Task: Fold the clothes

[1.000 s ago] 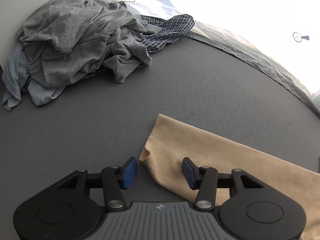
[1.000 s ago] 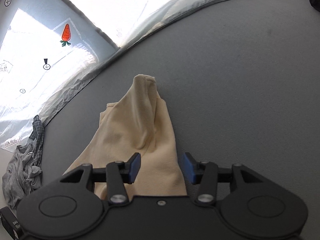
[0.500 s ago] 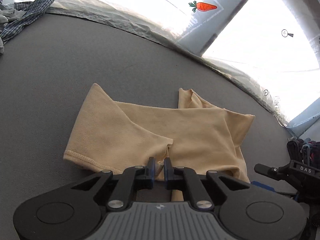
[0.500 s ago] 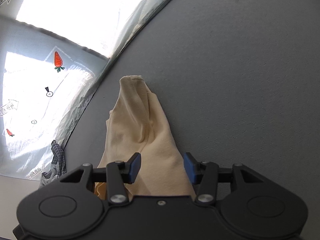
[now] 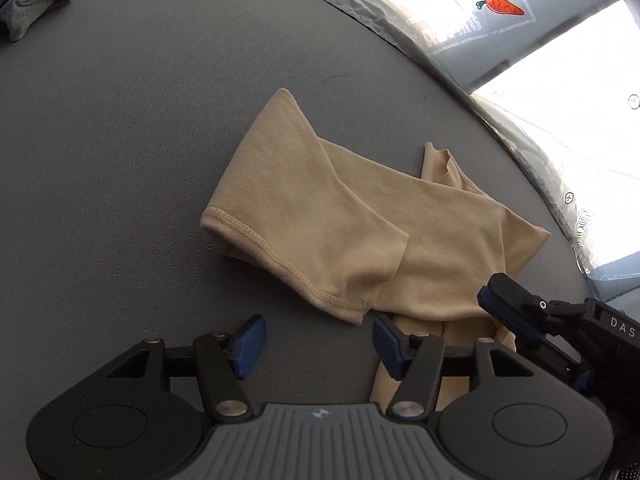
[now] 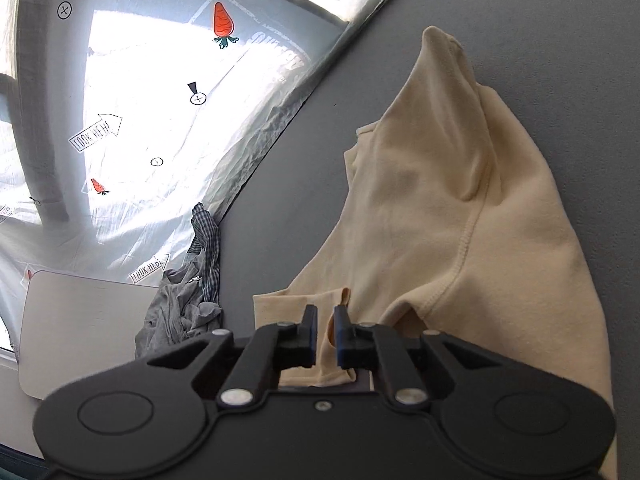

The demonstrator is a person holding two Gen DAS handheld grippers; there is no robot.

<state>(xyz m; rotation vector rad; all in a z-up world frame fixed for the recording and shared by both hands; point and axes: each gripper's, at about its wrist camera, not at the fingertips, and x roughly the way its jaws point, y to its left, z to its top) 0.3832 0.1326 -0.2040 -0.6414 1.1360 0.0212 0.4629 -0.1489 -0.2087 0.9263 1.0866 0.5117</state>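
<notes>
A beige shirt (image 5: 360, 224) lies on the grey table (image 5: 120, 160), with one side folded over its middle and a hemmed edge facing me. My left gripper (image 5: 320, 344) is open just short of that hem, with nothing between its blue pads. In the right wrist view the beige shirt (image 6: 460, 208) spreads ahead and to the right. My right gripper (image 6: 326, 332) is shut on the shirt's near edge, and cloth shows in the narrow gap. One finger (image 5: 508, 308) of the right gripper reaches in at the right of the left wrist view.
A pile of grey clothes with a checked shirt (image 6: 188, 304) lies at the table's far end, also visible as a grey heap (image 5: 36, 0). A white board (image 6: 80, 332) stands beside it. Plastic sheeting with carrot prints (image 6: 222, 20) borders the table.
My left gripper was shut on the shirt half a second ago and has let go, now open. My right gripper, open before, has shut on the shirt's near edge.
</notes>
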